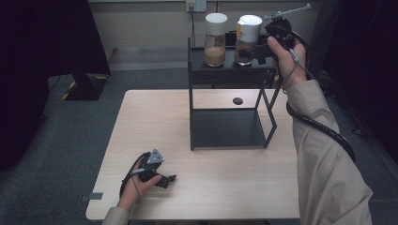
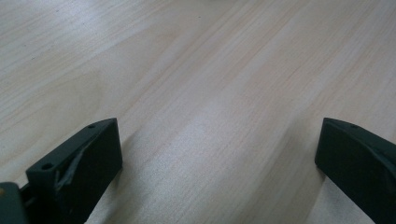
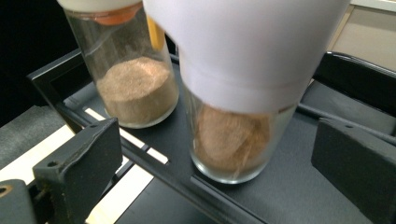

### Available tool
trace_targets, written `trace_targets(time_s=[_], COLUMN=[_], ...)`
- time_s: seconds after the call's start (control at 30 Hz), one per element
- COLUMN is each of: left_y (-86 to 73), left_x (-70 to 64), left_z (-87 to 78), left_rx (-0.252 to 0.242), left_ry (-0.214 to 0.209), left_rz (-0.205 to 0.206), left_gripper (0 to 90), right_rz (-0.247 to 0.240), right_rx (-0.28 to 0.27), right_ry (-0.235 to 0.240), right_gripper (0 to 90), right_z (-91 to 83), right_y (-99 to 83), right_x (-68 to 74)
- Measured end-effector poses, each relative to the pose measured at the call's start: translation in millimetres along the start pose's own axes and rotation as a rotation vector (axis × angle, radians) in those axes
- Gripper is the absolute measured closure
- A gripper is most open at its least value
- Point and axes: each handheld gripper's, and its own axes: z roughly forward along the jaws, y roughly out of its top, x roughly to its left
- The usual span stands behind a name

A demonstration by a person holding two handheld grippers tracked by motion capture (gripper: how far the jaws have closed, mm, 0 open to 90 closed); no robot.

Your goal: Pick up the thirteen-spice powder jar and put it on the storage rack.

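Two glass jars with white lids stand on the top shelf of a black metal rack [image 1: 226, 73]. The left jar [image 1: 215, 40] [image 3: 135, 84] holds light brown powder. The right jar [image 1: 247, 40] [image 3: 233, 135] holds a darker brown filling. My right gripper [image 1: 259, 53] [image 3: 217, 128] is raised beside the right jar, open, its jaws on either side of the jar's lower part with a gap on each side. My left gripper [image 1: 168, 180] [image 2: 217, 163] rests open on the wooden table [image 1: 211, 192] near the front left, with nothing between its jaws.
The rack's lower shelf [image 1: 227, 129] is bare. A small black round spot [image 1: 238, 101] sits on the table behind the rack. A dark stand base [image 1: 84, 87] is on the floor at the left. The right gripper's cable [image 1: 324, 129] hangs along the sleeve.
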Motion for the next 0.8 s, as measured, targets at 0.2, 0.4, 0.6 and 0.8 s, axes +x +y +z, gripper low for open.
trace_targets(time_s=[0.2,0.4,0.6,0.8], left_y=[-0.1,-0.1,-0.1,-0.1], left_x=[0.4,0.4,0.4,0.4], left_z=[-0.1,-0.1,-0.1,-0.1], left_rx=[0.0,0.0,0.0,0.0], left_ry=[-0.002,-0.002,-0.002,-0.002], left_rz=[0.002,0.002,0.002,0.002], left_gripper=[0.0,0.0,0.0,0.0], right_rz=[0.013,0.008,0.011,0.012], right_rx=[-0.015,-0.028,-0.039,-0.043], right_ry=[-0.014,-0.011,-0.01,-0.006], right_gripper=[0.9,0.8,0.9,0.9], right_z=[-6.5,-14.3,-22.9,-29.4], right_y=[-11.2,-21.9,-32.7,-44.3], right_x=[4.1,7.5,9.0,8.9])
